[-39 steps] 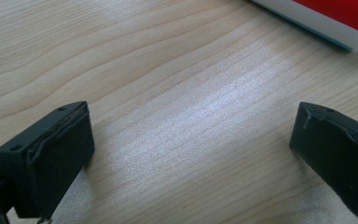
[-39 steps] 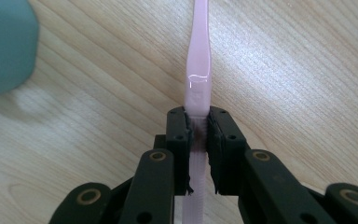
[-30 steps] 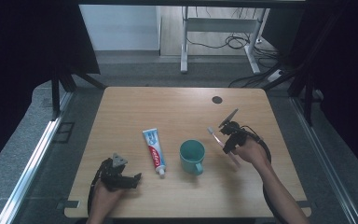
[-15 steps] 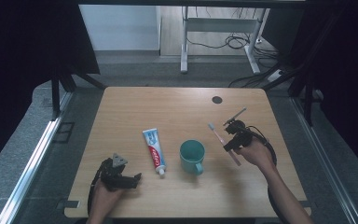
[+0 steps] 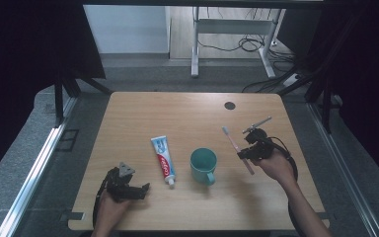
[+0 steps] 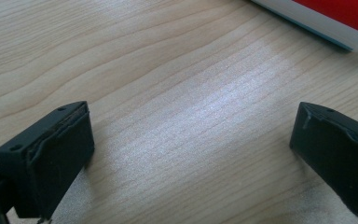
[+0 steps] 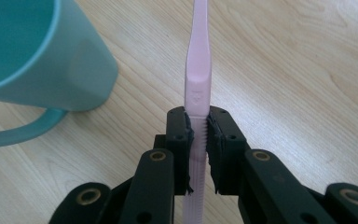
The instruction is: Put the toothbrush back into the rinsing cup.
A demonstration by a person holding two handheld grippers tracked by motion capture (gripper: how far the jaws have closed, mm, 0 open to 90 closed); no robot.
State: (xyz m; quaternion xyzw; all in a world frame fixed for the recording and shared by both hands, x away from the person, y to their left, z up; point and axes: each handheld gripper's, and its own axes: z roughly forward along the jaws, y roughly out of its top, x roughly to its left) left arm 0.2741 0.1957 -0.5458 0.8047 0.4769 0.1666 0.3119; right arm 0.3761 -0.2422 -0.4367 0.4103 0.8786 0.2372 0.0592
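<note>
A teal mug [image 5: 203,166] stands near the worktop [image 5: 187,116] centre, its handle towards five o'clock. At its nine o'clock, just beside it, a toothpaste tube [image 5: 163,160] lies flat, cap towards five o'clock. A small dark disc [image 5: 230,105] sits at one o'clock.

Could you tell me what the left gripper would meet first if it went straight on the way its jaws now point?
Probably the toothpaste tube. The left gripper rests low on the table, jaws open and pointing toward the tube, whose edge shows ahead past bare wood. Depth is hard to judge.
</note>
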